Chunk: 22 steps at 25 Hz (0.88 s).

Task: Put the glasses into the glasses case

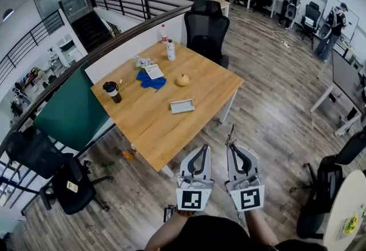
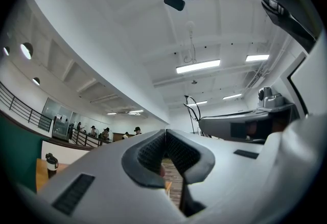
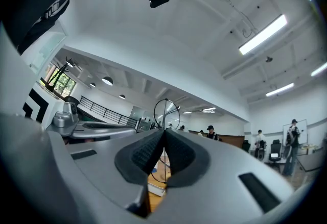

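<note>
left claw (image 1: 202, 149): clenched with nothing in it; the pads are seen pressed together in the left gripper view (image 2: 165, 135). it is held over the floor, just short of the bench's near corner.
right claw (image 1: 232, 148): clenched on the glasses (image 1: 230, 133). in the right gripper view (image 3: 163, 135) the thin wire frame is pinched between the pads, and a round lens (image 3: 168, 113) is seen standing up past the tips.
glasses case (image 1: 182, 106): pale, flat and rectangular, laid on the bench near its right edge, well apart from both claws, with open wood all round it.
bench (image 1: 148, 130): wooden; a broad stretch of bare top is left between the case and the near corner.
far half: a yellow object (image 1: 182, 80), a blue cloth (image 1: 150, 80) and two bottles (image 1: 170, 50) are set there; a dark cup (image 1: 112, 91) is stood by the left edge.
left edge: closed off by a green partition (image 1: 74, 110).
right edge: open, with wide wooden floor (image 1: 274, 107) beside it.
chairs: one black office chair (image 1: 207, 27) is parked at the far corner, another (image 1: 71, 187) at lower left, near the partition.
</note>
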{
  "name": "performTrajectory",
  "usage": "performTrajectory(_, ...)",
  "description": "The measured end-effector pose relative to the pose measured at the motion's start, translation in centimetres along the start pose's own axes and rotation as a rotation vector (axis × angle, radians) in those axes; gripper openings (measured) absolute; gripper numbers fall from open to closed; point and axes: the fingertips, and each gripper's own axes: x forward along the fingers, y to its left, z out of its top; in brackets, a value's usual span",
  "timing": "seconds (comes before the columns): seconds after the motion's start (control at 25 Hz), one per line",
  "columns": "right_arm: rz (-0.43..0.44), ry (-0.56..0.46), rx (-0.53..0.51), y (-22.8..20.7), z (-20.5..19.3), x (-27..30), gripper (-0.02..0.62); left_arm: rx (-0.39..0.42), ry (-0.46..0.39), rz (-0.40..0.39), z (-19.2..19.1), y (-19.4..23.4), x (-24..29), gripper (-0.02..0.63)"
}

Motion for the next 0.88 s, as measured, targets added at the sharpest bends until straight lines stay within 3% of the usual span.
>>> performTrajectory(0.64,0.109,0.045,-0.056,-0.8,-3.5,11.2,0.015,-0.051,-0.005,0.105,-4.2,9.3,7.2,0.023)
performTrajectory(0.88,0.119,0.034,-0.050,-1.0,-4.3,12.8,0.015,-0.053,0.016,0.112,-5.6,10.3,8.2,0.023)
